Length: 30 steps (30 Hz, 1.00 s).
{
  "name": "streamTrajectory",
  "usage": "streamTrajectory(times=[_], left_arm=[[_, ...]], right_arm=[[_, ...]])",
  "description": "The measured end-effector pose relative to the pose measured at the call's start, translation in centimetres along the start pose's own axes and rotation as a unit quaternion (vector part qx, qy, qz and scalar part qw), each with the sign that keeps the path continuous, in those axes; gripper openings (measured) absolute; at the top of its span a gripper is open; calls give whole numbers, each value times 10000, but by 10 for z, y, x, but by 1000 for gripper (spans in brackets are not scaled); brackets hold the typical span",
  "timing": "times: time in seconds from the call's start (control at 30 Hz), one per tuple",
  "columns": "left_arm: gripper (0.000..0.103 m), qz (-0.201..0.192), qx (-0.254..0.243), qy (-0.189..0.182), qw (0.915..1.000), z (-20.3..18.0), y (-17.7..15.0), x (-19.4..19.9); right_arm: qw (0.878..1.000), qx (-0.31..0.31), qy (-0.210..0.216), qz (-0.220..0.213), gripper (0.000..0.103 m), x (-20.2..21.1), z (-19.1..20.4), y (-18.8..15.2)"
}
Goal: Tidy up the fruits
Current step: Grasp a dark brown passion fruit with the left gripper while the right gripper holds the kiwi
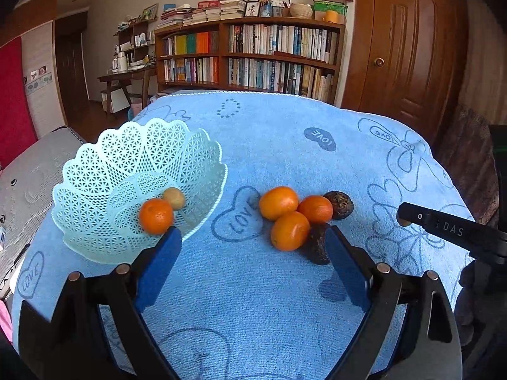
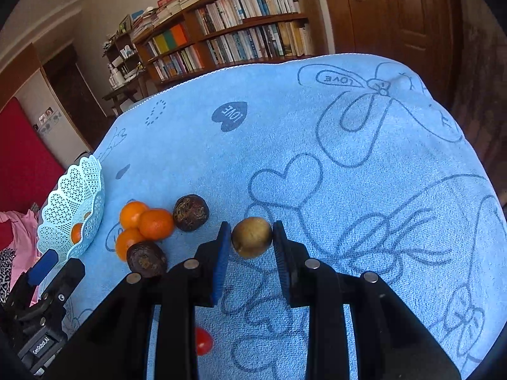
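I see the blue towel (image 1: 285, 164) filling both frames, with the mint basket (image 1: 104, 196) at left of the left wrist view holding 1 orange (image 1: 156, 216) and 1 small brown fruit (image 1: 174, 198). My left gripper (image 1: 253, 240) is spread wide and empty, low centre, with 3 oranges (image 1: 286, 213) and 2 dark fruits (image 1: 339, 205) clustered centre-right. My right gripper (image 2: 252, 237) is clamped on a greenish-brown fruit (image 2: 252, 237) at centre of the right wrist view.

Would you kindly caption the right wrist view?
Right gripper grips a brownish-green fruit above the blue towel.
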State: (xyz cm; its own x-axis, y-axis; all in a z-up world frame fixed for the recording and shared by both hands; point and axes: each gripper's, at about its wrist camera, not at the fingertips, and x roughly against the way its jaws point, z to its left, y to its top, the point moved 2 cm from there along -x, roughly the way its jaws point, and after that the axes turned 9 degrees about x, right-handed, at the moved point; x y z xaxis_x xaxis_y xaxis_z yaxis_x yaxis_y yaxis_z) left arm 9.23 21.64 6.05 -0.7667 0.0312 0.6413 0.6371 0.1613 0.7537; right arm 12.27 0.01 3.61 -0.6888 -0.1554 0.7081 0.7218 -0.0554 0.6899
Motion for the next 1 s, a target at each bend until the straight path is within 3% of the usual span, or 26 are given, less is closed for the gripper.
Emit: streamTrajectory(times=[0.23, 0.57, 0.73, 1.0], left_arm=[[90, 823, 237, -294, 9959, -24, -7, -32], [72, 1259, 293, -126, 9915, -46, -15, -70], [68, 1275, 430, 23, 9909, -43, -12, -81], [58, 1265, 416, -202, 9909, -38, -12, -76]], right_arm=[[9993, -39, -315, -207, 28, 3, -12, -8], [9991, -148, -300, -244, 28, 2, -17, -12], [9992, -68, -311, -257, 27, 1, -12, -14], [9990, -22, -355, -266, 28, 0, -10, -15]])
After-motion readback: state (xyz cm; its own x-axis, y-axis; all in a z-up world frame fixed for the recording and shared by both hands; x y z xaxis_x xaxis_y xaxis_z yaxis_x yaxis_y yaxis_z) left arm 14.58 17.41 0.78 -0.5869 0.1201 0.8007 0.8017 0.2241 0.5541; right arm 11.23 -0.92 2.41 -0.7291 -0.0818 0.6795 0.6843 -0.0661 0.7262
